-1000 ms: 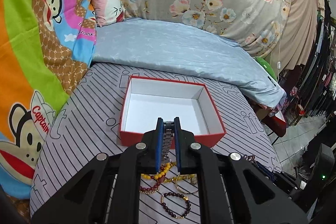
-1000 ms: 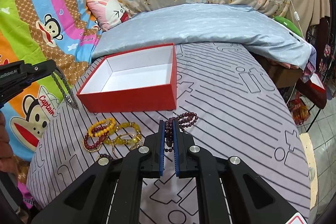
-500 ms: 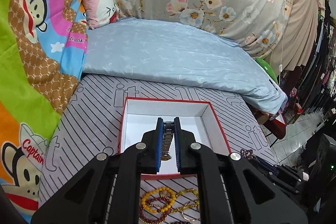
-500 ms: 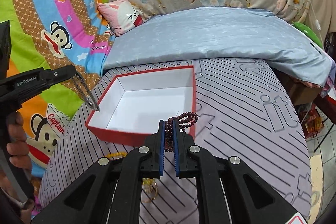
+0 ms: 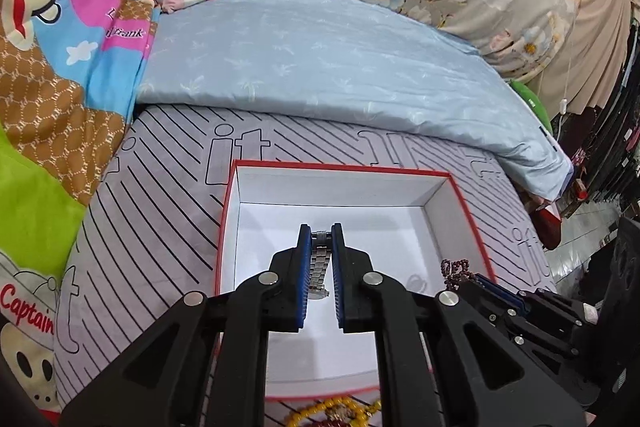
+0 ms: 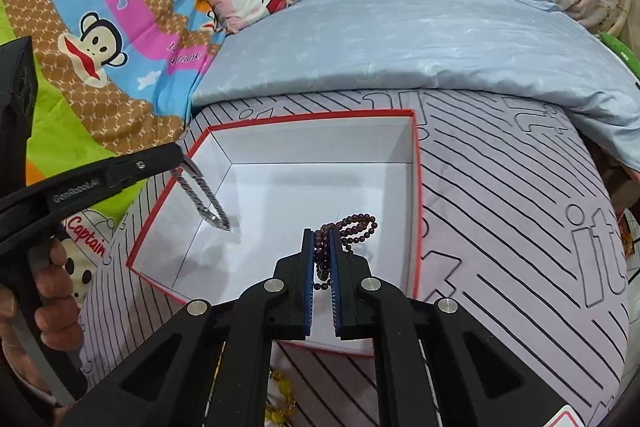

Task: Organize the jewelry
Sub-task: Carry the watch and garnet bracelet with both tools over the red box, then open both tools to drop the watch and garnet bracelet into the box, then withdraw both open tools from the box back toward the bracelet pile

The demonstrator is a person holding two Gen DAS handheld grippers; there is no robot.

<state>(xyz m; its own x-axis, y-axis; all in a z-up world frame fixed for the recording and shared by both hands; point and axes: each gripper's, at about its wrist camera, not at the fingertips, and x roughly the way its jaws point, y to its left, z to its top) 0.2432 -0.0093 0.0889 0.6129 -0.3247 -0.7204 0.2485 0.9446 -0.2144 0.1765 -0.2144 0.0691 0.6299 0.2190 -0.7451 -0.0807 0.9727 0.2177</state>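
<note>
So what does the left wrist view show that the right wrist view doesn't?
Only the left wrist view: yellow beads on the bedspread before the box's near wall, and clothes hanging at far right.

Only the right wrist view: the hand gripping the left claw's handle, and the silver bracelet dangling full length over the box.

Both: the red box, the left claw shut on that bracelet, the right claw shut on the dark bead string.

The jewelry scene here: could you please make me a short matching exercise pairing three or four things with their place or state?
Things:
1. metal bracelet
2. dark red beads
3. red box
4. yellow beads

Places or states:
A. lying on the striped sheet, outside the box
B. pinched in the left gripper
C. open, white inside, nothing lying in it
D. pinched in the right gripper

Pairs: 1-B, 2-D, 3-C, 4-A
</note>
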